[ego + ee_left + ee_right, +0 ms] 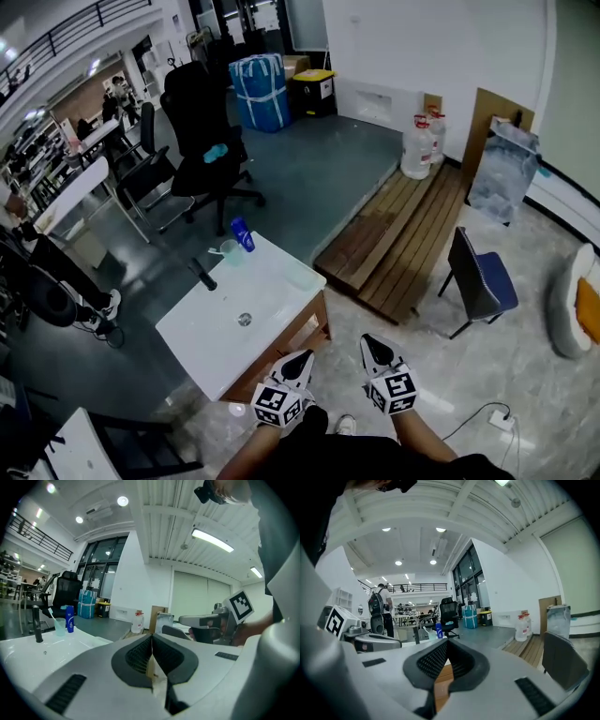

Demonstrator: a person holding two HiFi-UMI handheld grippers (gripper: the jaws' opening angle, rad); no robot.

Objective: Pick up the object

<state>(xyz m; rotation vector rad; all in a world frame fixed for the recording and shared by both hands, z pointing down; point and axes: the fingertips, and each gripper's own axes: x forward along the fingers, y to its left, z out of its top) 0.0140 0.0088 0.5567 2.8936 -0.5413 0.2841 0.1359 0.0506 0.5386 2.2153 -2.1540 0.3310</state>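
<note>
Two claws are in view, the left claw [302, 356] and the right claw [372, 342]. One white sink-top surface [281, 292] carries one black faucet [202, 275], one blue bottle [243, 234] and one clear cup [231, 251] with one toothbrush [50, 614] in it. On the floor stand two black office chairs [202, 122] [148, 172], one blue side chair [478, 278], two water jugs [415, 150] [437, 131], one blue bag [258, 91] and one wooden platform [403, 234].

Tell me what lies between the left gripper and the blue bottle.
In the head view, only bare white sink top, with its drain slightly to one side. The left gripper is at the near side, the blue bottle at the far edge.
</note>
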